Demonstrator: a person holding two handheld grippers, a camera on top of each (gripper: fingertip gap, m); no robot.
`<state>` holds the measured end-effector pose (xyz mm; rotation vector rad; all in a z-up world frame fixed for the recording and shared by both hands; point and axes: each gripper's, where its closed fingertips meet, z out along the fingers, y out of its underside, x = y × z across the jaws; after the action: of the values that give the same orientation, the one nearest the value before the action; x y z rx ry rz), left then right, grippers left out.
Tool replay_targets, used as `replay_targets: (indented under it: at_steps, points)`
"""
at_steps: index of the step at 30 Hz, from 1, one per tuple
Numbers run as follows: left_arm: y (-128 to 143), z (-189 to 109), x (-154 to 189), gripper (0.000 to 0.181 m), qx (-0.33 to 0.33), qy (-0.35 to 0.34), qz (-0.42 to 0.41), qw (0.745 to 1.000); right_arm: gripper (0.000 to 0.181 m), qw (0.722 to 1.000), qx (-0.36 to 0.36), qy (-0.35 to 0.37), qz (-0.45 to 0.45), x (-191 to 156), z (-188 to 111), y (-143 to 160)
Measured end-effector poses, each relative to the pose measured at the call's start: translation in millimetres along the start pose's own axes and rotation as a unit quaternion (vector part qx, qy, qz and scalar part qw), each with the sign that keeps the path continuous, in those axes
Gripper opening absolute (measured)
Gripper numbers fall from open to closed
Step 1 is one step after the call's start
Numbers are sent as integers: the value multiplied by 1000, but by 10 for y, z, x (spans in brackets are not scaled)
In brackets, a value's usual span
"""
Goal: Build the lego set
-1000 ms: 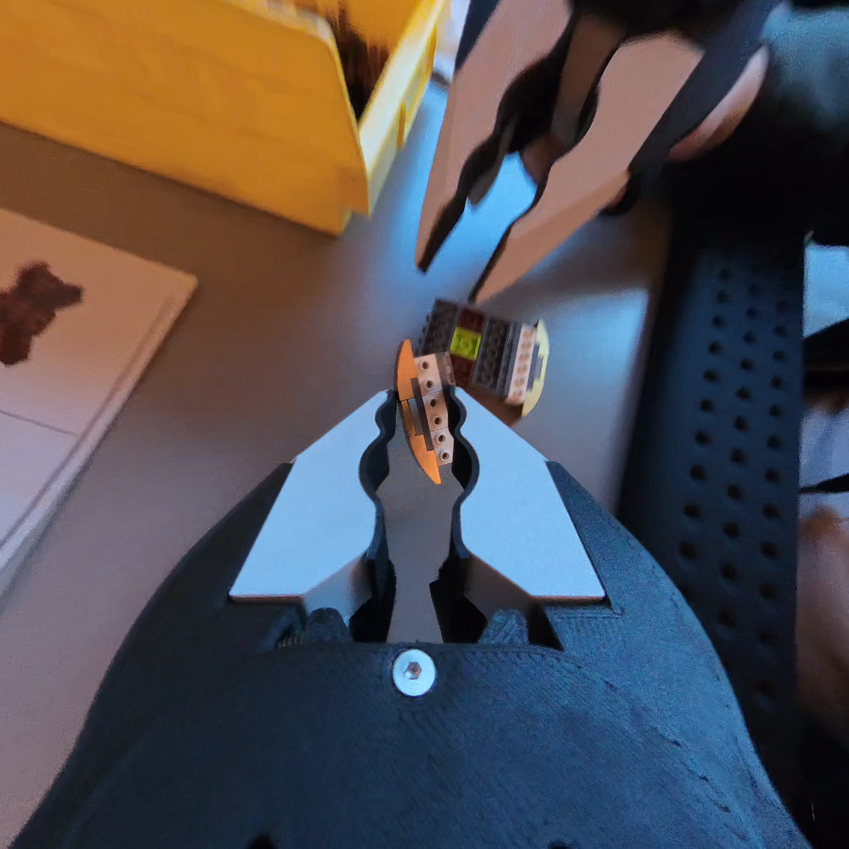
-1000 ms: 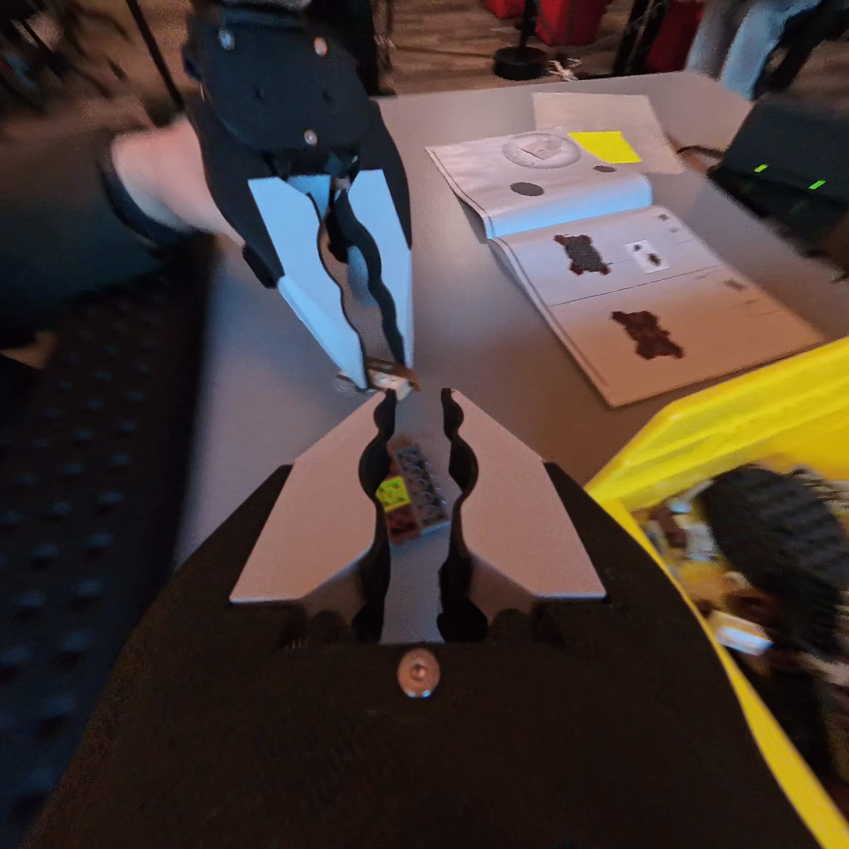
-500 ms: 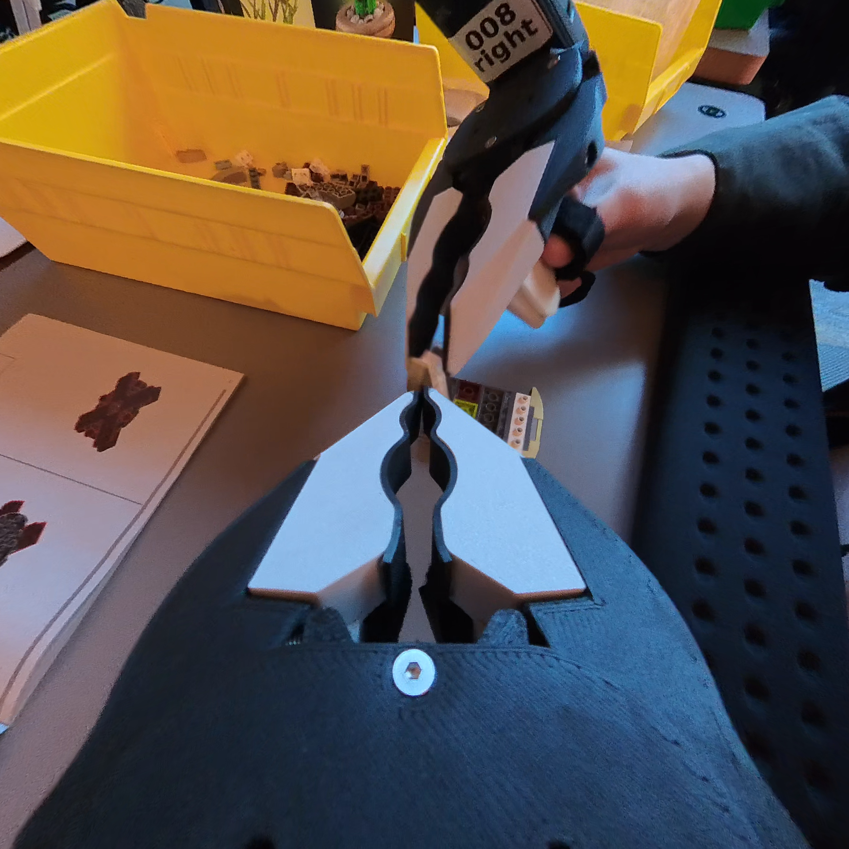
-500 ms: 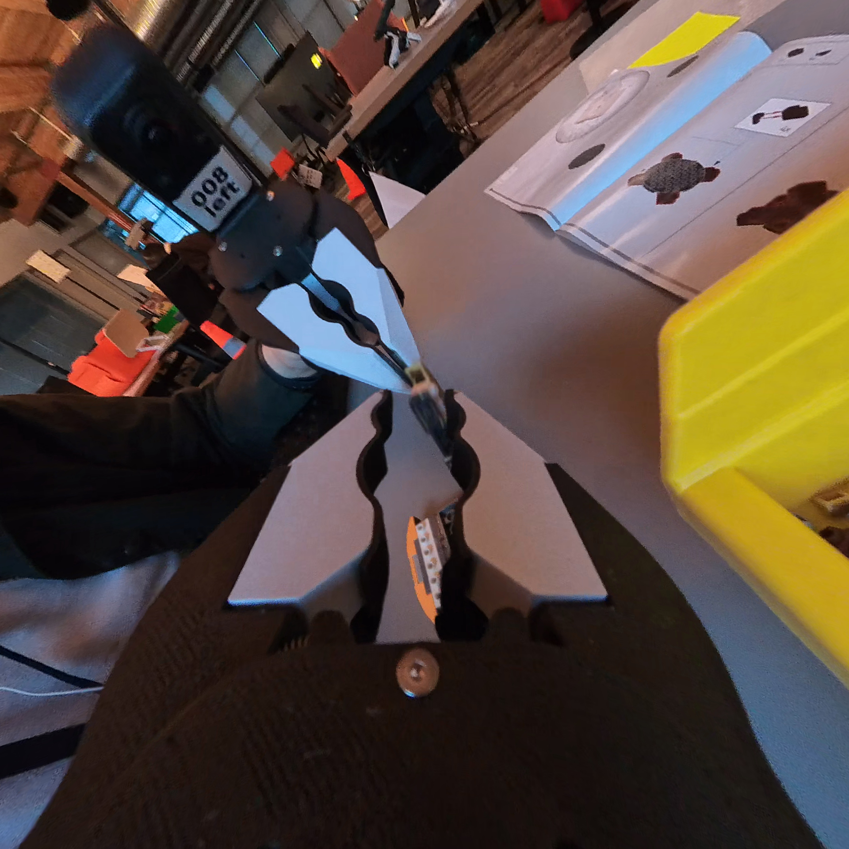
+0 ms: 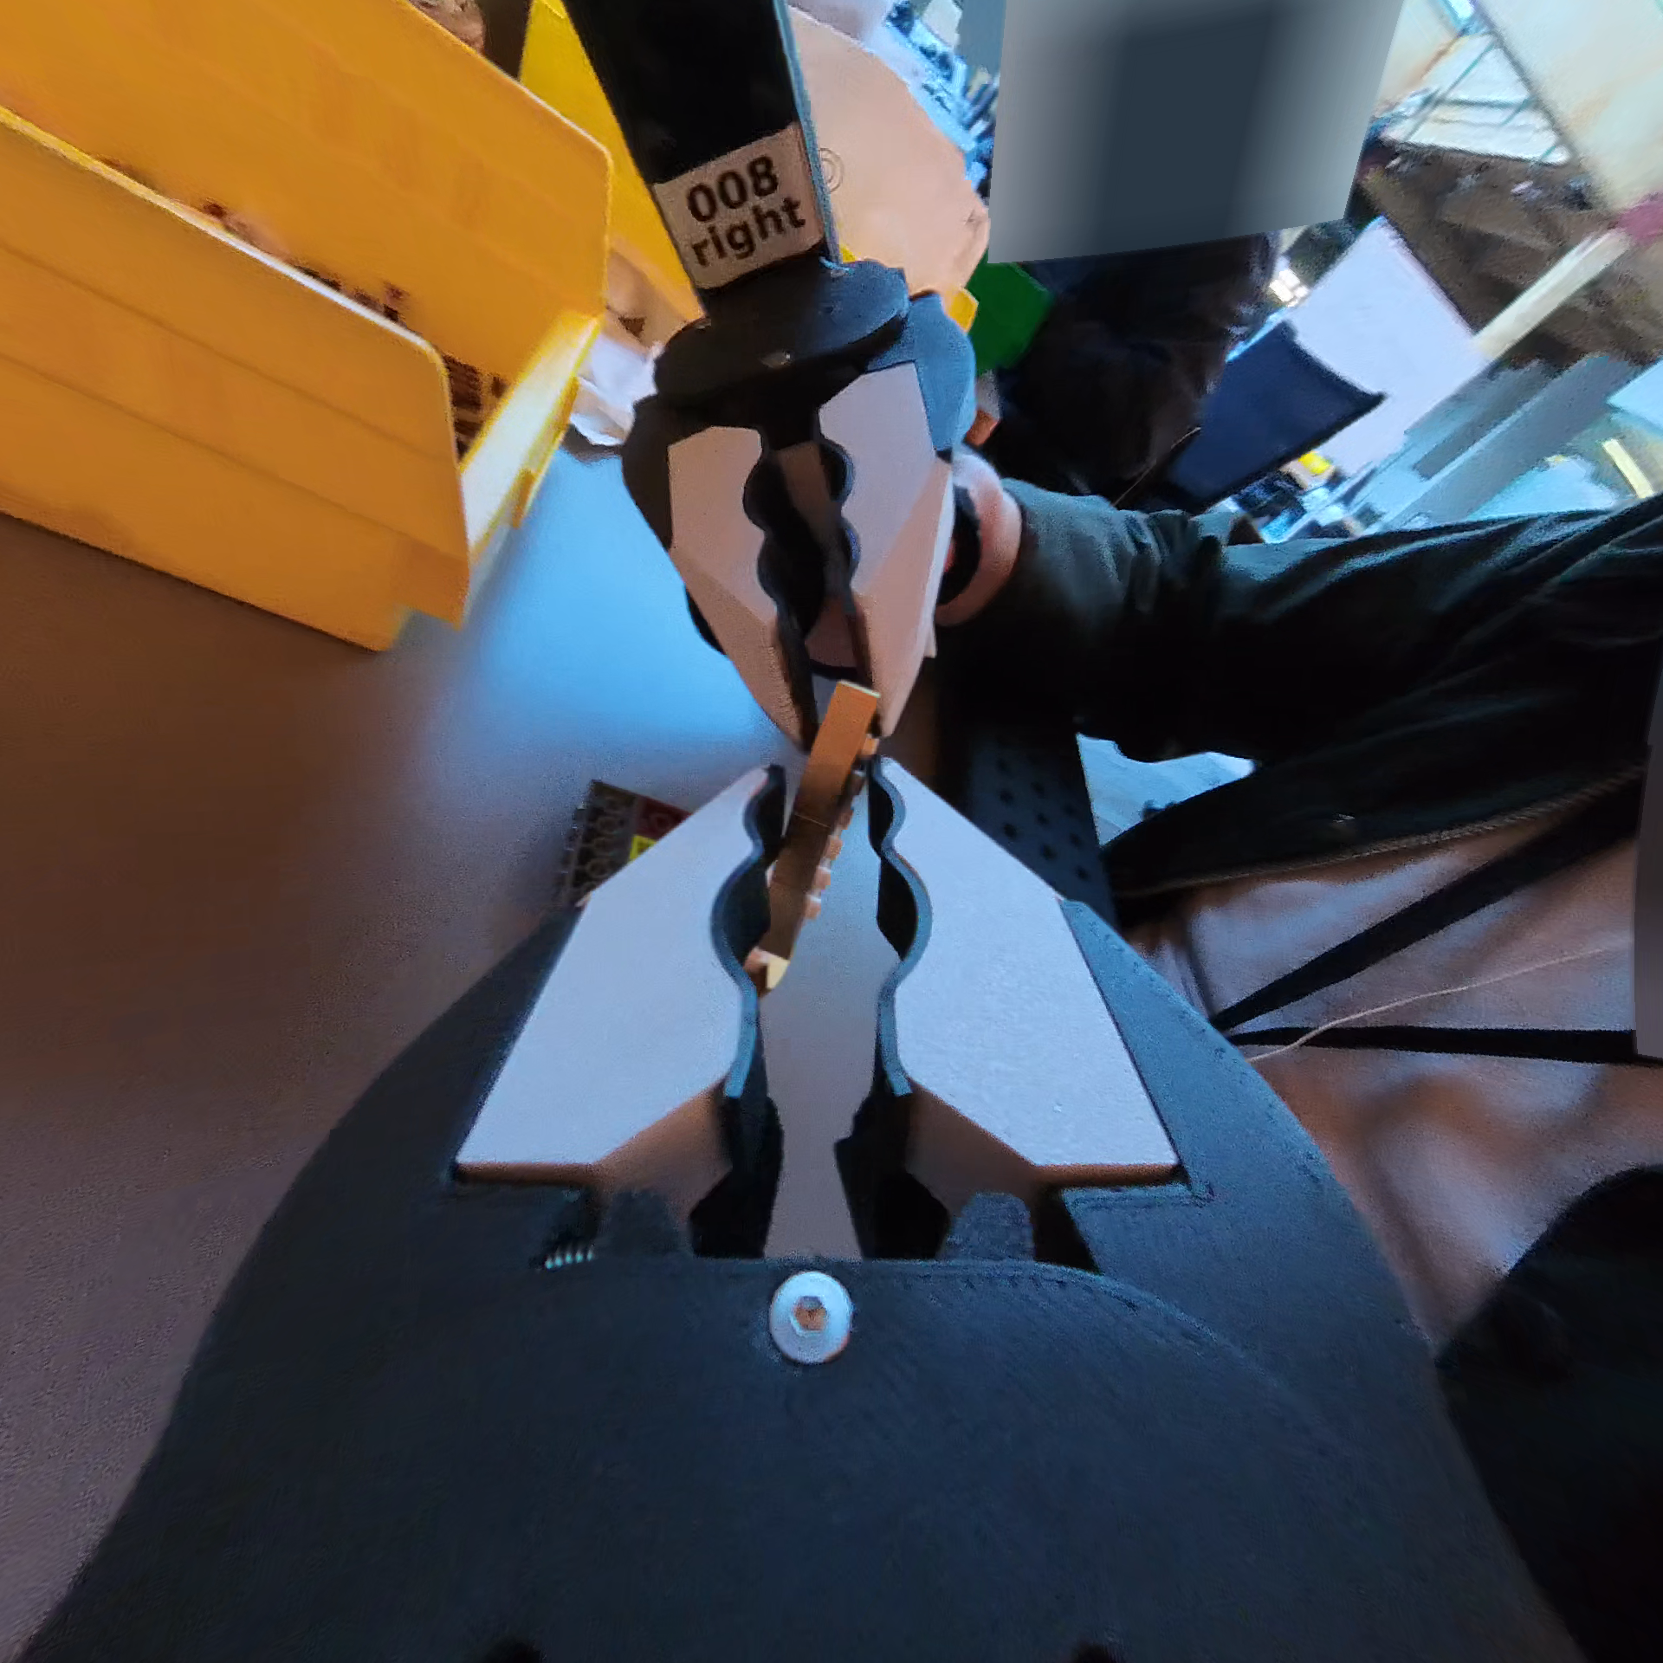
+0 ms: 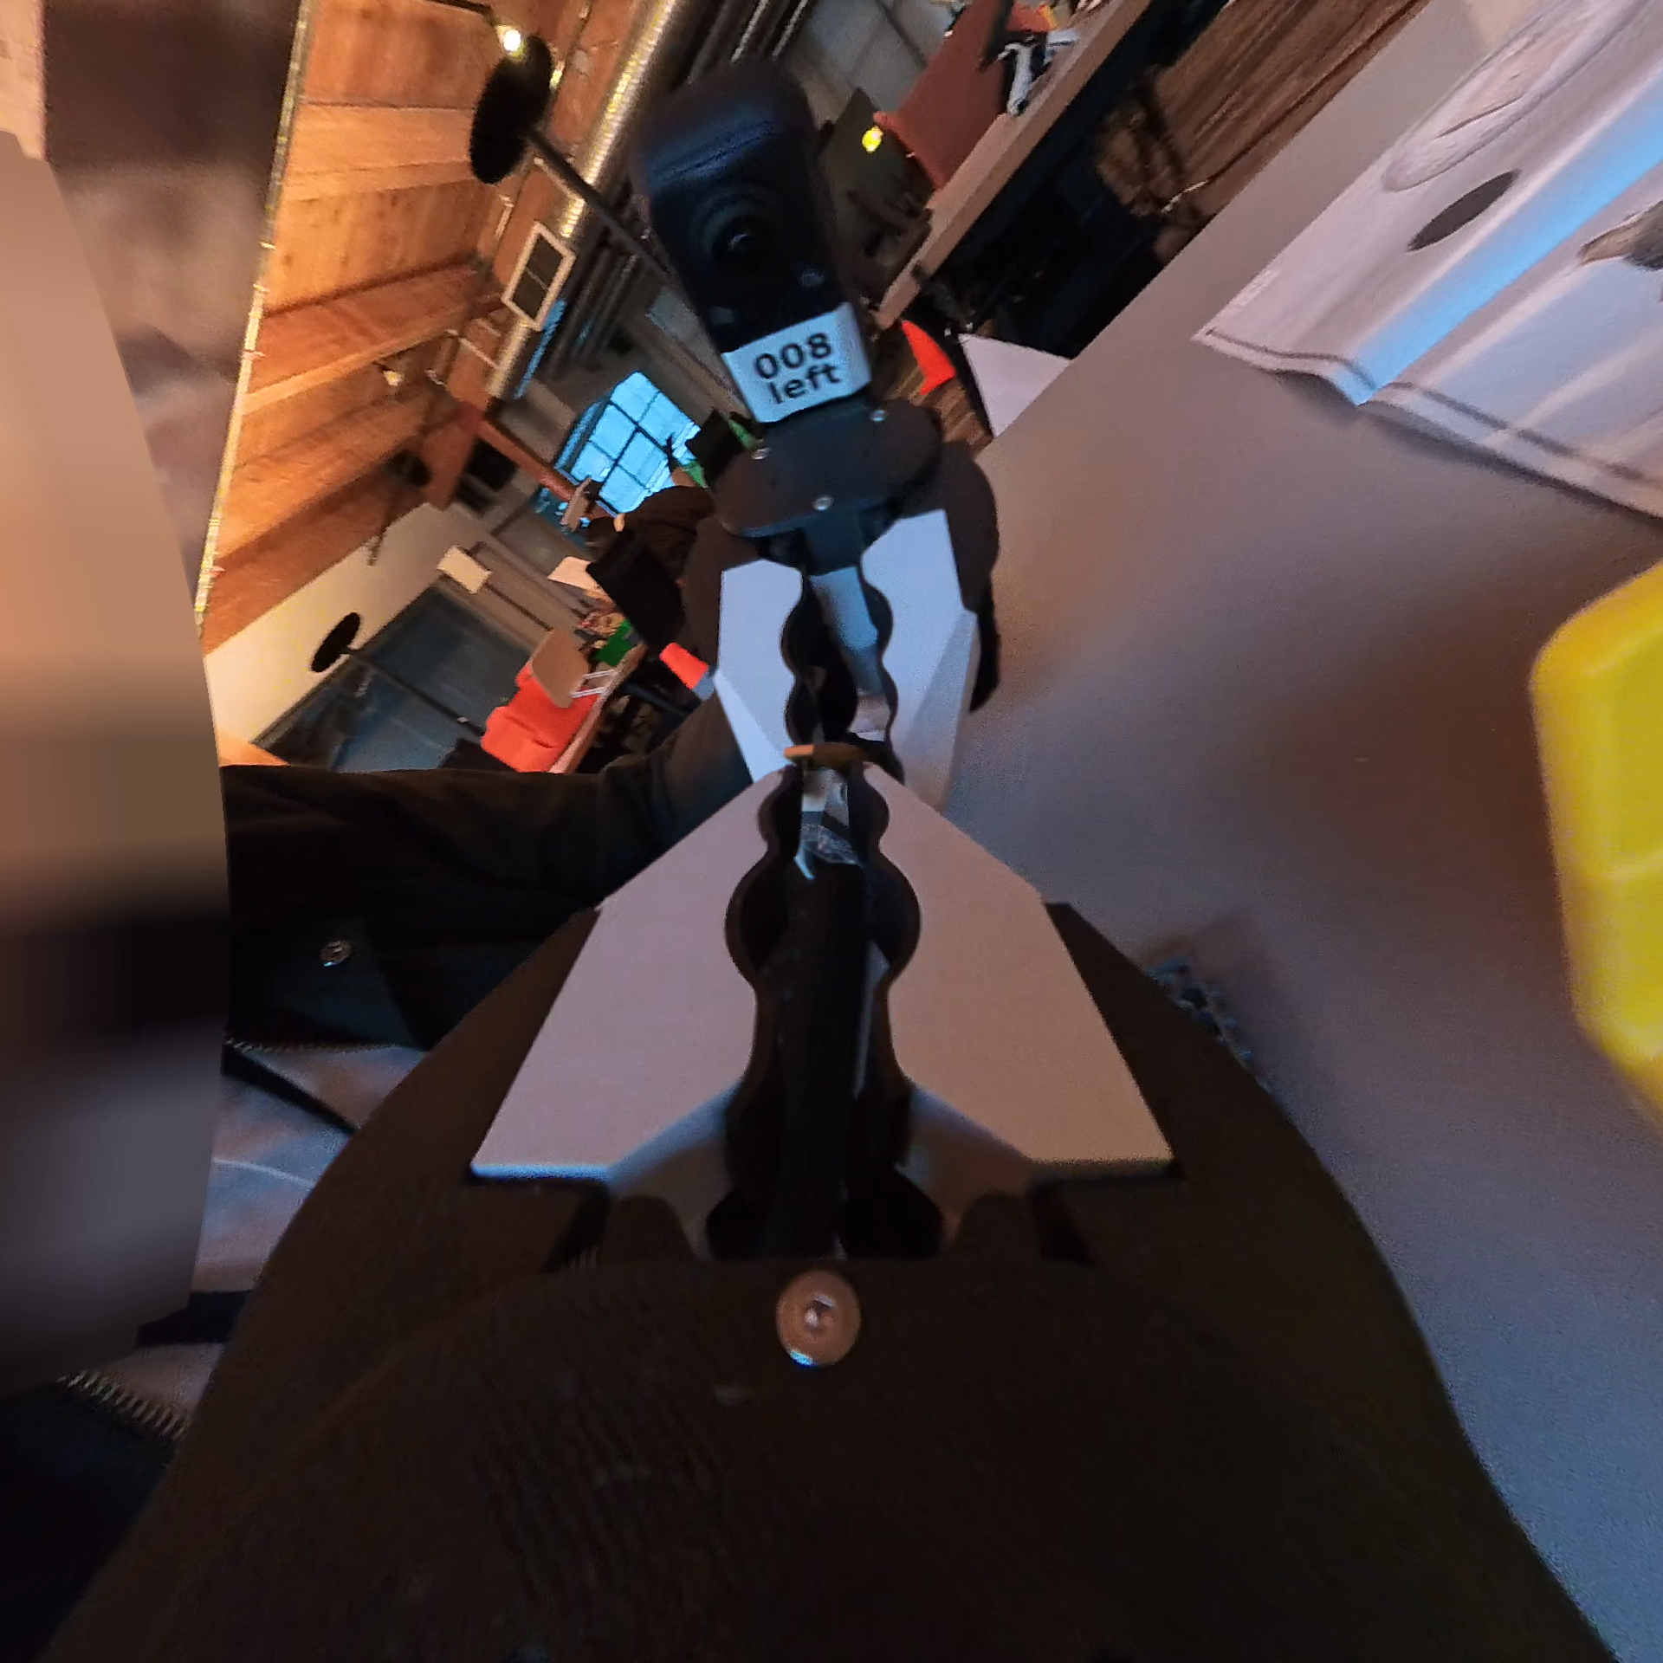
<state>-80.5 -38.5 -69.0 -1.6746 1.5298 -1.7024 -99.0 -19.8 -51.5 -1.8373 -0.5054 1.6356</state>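
Observation:
A tan and orange lego plate (image 5: 810, 855) hangs edge-on in the air between both grippers. My right gripper (image 5: 837, 720) comes down from above and is shut on its upper end; in the right wrist view (image 6: 823, 792) its jaws pinch the thin plate (image 6: 814, 837). My left gripper (image 5: 828, 772) has its jaws a little apart around the plate's lower part, which leans against the left finger (image 5: 630, 972). It faces me tip to tip in the right wrist view (image 6: 823, 747). The part-built model (image 5: 621, 837), dark grey with red and yellow bits, lies on the table behind the left finger.
A yellow bin (image 5: 270, 405) of loose bricks stands at the back left, its corner also showing in the right wrist view (image 6: 1611, 810). An open instruction booklet (image 6: 1485, 315) lies farther back. A person's dark sleeve (image 5: 1260, 630) and a black perforated mat (image 5: 1035, 810) are at the right. My left and right fingertips are right by each other.
Both grippers have risen off the table and tilted upward. The left jaws have widened from nearly shut. The right jaws have narrowed onto the plate's upper end.

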Motion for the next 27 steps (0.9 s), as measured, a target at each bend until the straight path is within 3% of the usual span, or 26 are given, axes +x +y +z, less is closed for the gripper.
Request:
replay_targets:
  at_steps: [4, 7, 12, 14, 20, 22, 27]
  points:
    - [-135, -48, 47, 10, 51, 47, -63, 996, 4, 999, 48, -18, -4, -22, -84, -142]
    - [-180, -116, -58, 10, 76, 26, -78, 994, 16, 997, 83, -11, 3, 34, -161, -251]
    - [-174, -105, -67, 10, 73, 14, -70, 995, 18, 998, 56, 1, -1, 78, -80, -158]
    - [-150, -84, -68, 10, 66, 15, -71, 995, 6, 999, 50, -1, -7, 62, -61, -138]
    - [-140, -67, 5, 20, 63, 68, -113, 989, 5, 998, 57, -25, 14, -12, -121, -190]
    - [-131, -65, 17, 10, 60, 70, -106, 990, 5, 999, 44, -20, 12, 15, -118, -153]
    - [-139, -67, 18, 10, 60, 59, -92, 992, 5, 999, 46, -18, -2, 13, -100, -150]
